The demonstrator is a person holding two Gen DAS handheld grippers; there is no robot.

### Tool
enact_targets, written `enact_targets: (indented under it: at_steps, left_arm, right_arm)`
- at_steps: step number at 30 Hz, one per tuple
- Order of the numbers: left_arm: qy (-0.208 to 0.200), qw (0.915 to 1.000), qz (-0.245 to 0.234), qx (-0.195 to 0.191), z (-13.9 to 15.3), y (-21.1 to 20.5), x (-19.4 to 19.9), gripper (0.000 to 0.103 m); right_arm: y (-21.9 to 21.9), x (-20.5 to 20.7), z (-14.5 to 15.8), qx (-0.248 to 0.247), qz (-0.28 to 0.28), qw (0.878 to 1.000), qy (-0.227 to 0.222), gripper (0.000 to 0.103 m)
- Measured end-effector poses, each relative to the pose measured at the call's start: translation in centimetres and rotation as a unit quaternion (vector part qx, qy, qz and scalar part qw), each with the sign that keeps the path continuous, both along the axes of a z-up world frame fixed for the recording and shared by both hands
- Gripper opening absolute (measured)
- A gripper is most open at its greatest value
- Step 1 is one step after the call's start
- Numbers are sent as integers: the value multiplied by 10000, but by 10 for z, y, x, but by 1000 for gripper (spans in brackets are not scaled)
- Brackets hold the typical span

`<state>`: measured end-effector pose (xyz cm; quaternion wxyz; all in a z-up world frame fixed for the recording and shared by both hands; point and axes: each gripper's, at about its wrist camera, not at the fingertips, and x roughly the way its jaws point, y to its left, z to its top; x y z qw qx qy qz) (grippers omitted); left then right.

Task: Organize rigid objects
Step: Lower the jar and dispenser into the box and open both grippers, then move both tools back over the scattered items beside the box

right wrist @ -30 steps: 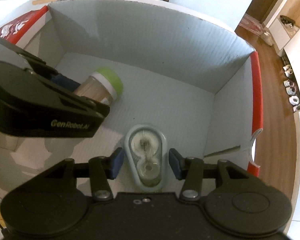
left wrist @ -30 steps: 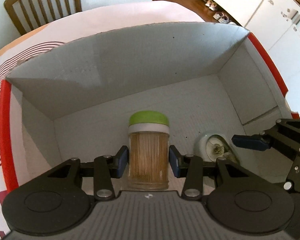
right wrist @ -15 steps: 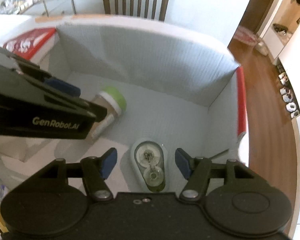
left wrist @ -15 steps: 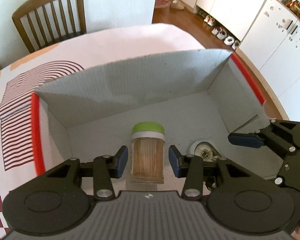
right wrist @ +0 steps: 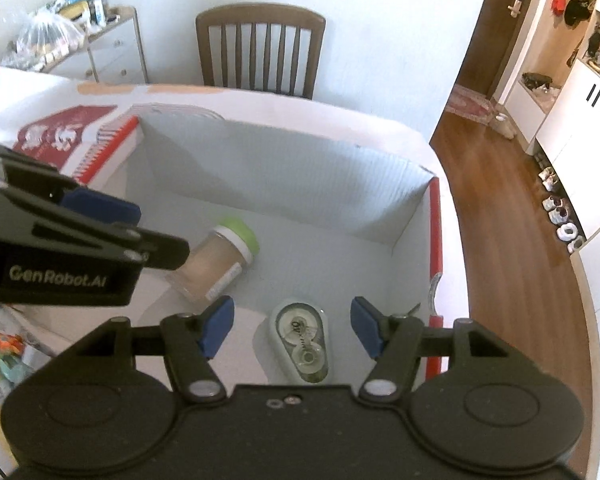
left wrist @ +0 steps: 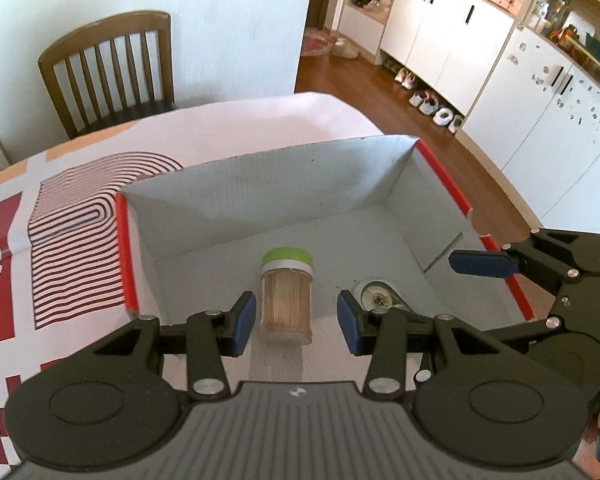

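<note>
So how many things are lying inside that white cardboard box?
2: a clear toothpick jar with a green lid standing mid-floor, and a translucent correction tape dispenser lying flat beside it, towards the red-edged side wall.

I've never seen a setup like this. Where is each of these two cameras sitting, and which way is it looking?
Left wrist: rides on the left gripper, looking forward and down into the cardboard box; its open jaws flank the toothpick jar, and the right gripper shows at the right edge.
Right wrist: rides on the right gripper, looking down into the same box; its open jaws flank the tape dispenser, and the left gripper shows at left.
Shared: box, jar, dispenser, wooden chair.
</note>
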<state>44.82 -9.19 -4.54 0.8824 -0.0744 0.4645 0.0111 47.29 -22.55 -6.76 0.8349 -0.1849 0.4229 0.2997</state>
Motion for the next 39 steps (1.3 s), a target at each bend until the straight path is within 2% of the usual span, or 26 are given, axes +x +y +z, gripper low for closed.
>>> enact_targets:
  at_steps: [11,14,19,22,28,31,37,39]
  left_arm:
    - [-552,9984,-12,104,25,0,-56,44]
    - [-766,9969,24,187,32,3,-72,56]
    - [-1028,9943,68,268,40,8,-97,57]
    - [-1139,9931,76,264,43,10,-112,63]
    - [-1314,9910,54,268,47,16,-138,65]
    - [-1410,9897,51,244,48,21,-152,74]
    - [-1565,9874,18,242,50,29,-179,77]
    - [-1621,9866,32,197,51,34,-188,83]
  right_arm:
    - [-12,-42,23,339,-71,9990,-300,74]
    - [-15,-54,28,486,-61,9982,-333,78]
    - [-18,-73,38,683,-58,9967,-440,83]
    - [-18,-82,41,825,-75,9955,-471,86]
    - [-12,-108,46,1061,-14,9927,-578,96]
    - [-9,-123,47,1109,55,9915,-671,99]
    - [-5,-148,52,1383,112,9877,-717,102]
    - [-4,-156,53,1460,113,9864,-752,102]
